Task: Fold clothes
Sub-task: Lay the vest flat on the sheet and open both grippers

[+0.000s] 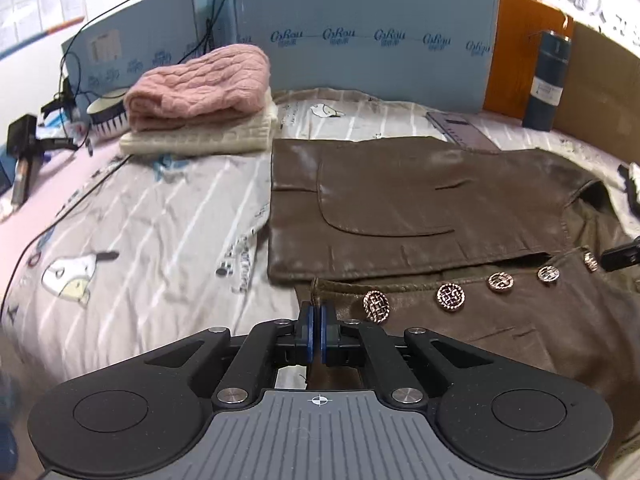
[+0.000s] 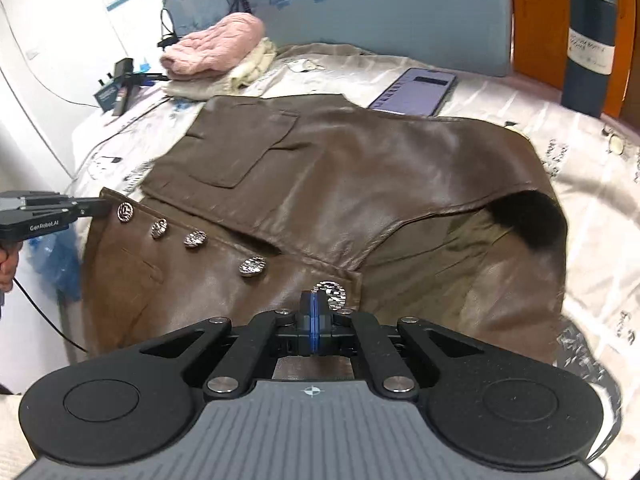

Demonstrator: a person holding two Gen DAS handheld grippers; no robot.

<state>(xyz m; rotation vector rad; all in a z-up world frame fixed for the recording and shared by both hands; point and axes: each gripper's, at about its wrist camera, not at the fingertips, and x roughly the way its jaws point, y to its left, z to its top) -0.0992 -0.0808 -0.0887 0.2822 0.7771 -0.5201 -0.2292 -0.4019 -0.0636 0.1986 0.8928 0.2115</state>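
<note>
A brown leather vest [image 1: 420,200] lies flat on the striped sheet [image 1: 160,220], with a patch pocket and a row of metal buttons [image 1: 451,297] along its front edge. My left gripper [image 1: 318,312] is shut on the vest's lower front corner, a thin fold of leather pinched between the blue pads. From the right wrist the same gripper [image 2: 100,206] shows at that corner of the vest [image 2: 340,168]. My right gripper [image 2: 315,306] is shut on the front edge beside the top button [image 2: 330,290], near the neckline. It shows small at the edge in the left wrist view [image 1: 606,258].
A folded pink sweater [image 1: 200,80] sits on a folded cream garment [image 1: 200,140] at the far left. A phone [image 2: 416,92] lies just beyond the vest. A dark bottle [image 2: 592,36] stands far right. A blue partition [image 1: 360,20] closes the back; cables and small items lie left.
</note>
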